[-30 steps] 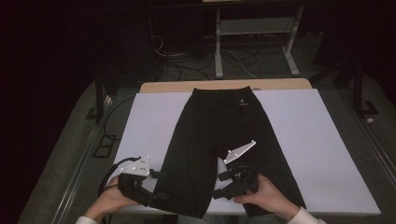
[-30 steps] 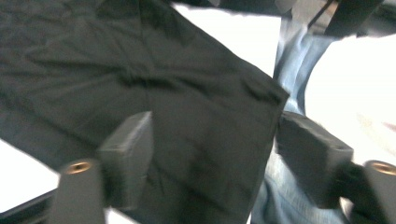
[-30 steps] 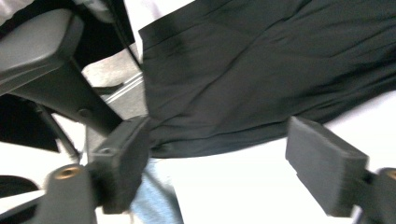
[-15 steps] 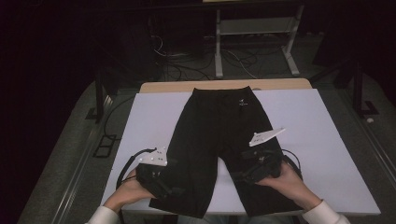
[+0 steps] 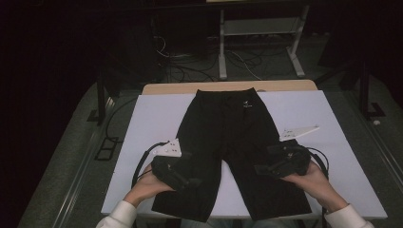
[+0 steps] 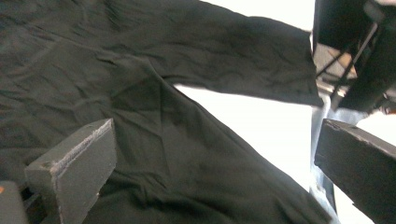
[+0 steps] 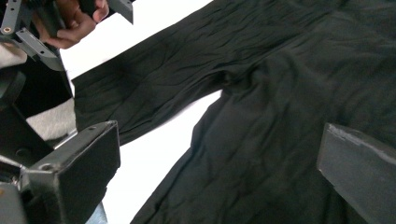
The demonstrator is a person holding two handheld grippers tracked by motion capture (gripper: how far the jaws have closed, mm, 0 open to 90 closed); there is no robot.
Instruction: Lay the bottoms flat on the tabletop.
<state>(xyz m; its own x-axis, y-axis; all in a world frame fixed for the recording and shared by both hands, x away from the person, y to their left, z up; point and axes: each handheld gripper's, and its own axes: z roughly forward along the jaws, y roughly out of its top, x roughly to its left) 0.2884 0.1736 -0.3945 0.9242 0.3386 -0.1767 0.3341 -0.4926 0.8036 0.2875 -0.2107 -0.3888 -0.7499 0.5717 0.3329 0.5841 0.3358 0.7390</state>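
Where the white worktop (image 5: pixel 142 123) spreads widest, black shorts (image 5: pixel 228 142) lie flat on it, waistband at the far edge and both legs running toward the person. The left gripper (image 5: pixel 183 167) hovers over the left leg with its fingers (image 6: pixel 74 163) spread wide and nothing between them. The right gripper (image 5: pixel 271 159) hangs above the right leg, its fingers (image 7: pixel 79 163) likewise wide apart and empty.
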